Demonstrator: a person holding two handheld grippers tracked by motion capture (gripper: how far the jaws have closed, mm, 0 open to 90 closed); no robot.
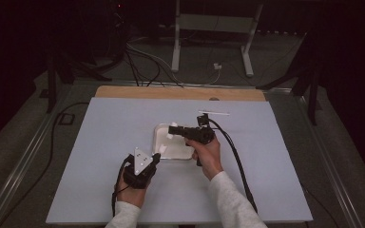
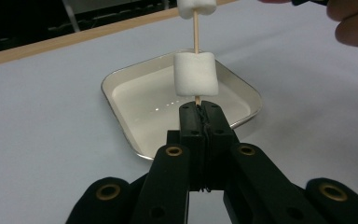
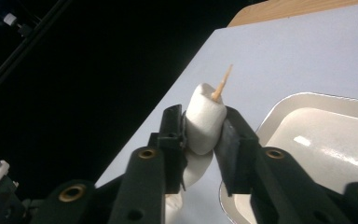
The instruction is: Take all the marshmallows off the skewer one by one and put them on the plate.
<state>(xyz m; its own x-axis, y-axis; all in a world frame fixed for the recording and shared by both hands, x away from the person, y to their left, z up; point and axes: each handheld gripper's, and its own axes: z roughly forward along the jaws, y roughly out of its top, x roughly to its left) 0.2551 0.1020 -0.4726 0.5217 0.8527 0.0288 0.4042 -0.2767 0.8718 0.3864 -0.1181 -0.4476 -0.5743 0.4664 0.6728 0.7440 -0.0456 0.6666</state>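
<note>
L tool [image 2: 199, 109] clamps skewer [image 2: 196, 28]; R tool [image 3: 204, 128] squeezes top marshmallow [image 3: 205, 122] over tray [image 2: 121, 100].

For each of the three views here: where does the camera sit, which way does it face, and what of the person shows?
High view: above the person's side, facing forward and down at the table; forearms, hands show.
Left gripper view: rides the left gripper, along its jaws clamping the skewer; fingers at top right.
Right gripper view: rides the right gripper, squeezing a marshmallow.
Shared: the tray.
</note>
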